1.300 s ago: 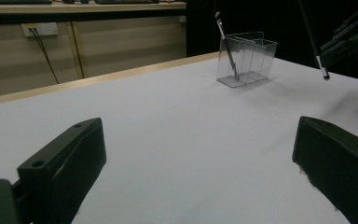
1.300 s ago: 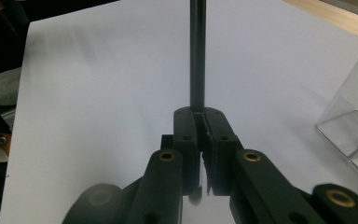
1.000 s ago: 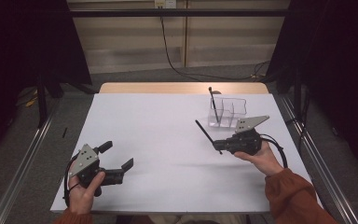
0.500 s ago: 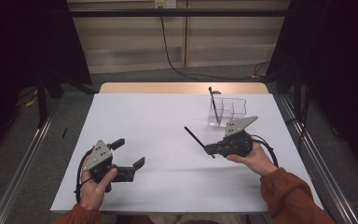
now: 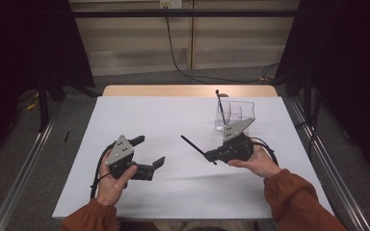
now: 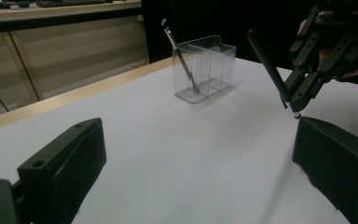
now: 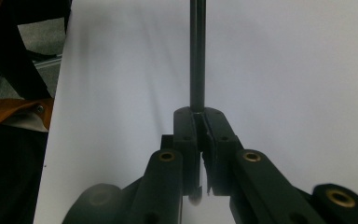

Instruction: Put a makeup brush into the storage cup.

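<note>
Pen is clamped near its end in right hand-held gripper, held above the tabletop, holder at one o'clock. Left hand-held gripper is spread, empty. Risk (judged): so short a grip could let the pen pivot and slip.

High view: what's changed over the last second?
Both hands drifted toward the table's middle. The right claw carried its black pen leftward, away from the clear holder; the open left claw moved rightward. Unchanged: the grip on the pen, and the second pen standing in the holder.
</note>
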The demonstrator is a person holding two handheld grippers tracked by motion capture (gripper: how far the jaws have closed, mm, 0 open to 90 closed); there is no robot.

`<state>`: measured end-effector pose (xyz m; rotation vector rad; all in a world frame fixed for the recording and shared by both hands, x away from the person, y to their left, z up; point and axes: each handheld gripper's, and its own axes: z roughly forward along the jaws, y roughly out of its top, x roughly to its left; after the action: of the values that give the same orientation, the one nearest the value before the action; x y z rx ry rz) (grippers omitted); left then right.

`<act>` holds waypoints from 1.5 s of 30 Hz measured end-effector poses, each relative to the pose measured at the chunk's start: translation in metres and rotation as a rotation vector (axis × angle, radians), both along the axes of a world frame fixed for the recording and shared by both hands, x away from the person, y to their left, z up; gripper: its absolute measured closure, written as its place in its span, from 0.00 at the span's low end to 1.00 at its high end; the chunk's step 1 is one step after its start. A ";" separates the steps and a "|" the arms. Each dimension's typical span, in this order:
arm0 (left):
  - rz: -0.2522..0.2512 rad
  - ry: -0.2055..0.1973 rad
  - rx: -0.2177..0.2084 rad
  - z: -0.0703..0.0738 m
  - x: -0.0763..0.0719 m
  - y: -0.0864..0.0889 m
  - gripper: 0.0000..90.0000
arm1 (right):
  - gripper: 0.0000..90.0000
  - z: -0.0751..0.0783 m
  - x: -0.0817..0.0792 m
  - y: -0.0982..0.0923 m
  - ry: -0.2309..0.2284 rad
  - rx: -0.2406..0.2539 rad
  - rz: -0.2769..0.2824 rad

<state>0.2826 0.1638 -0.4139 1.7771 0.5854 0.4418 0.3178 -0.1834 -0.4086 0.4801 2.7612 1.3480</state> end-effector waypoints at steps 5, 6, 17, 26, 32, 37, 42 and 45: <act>-0.026 0.004 0.008 0.001 0.000 -0.005 0.03 | 0.94 0.002 0.001 0.006 -0.007 -0.048 0.026; -0.042 0.027 0.010 0.002 0.000 -0.006 0.03 | 0.94 0.002 0.001 0.007 -0.006 -0.055 0.028; -0.102 0.037 0.078 0.008 -0.004 -0.015 0.03 | 0.94 0.009 0.001 0.009 -0.004 -0.158 0.081; -0.135 0.033 0.114 0.010 -0.004 -0.021 0.03 | 0.94 0.007 0.000 0.019 -0.003 -0.300 0.147; -0.144 0.043 0.142 0.011 -0.003 -0.023 0.03 | 0.94 0.009 -0.001 0.032 -0.004 -0.382 0.199; -0.170 0.071 0.168 0.009 -0.001 -0.024 0.03 | 0.94 0.007 -0.001 0.040 0.004 -0.456 0.231; -0.208 0.090 0.200 0.005 -0.003 -0.029 0.03 | 0.94 0.005 -0.002 0.046 0.020 -0.535 0.253; -0.212 0.097 0.210 0.005 -0.003 -0.031 0.03 | 0.94 0.003 -0.002 0.049 0.022 -0.583 0.268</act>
<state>0.2801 0.1330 -0.4093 2.0464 0.4233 0.2799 0.3162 -0.1341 -0.4059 0.0941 3.1152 0.4963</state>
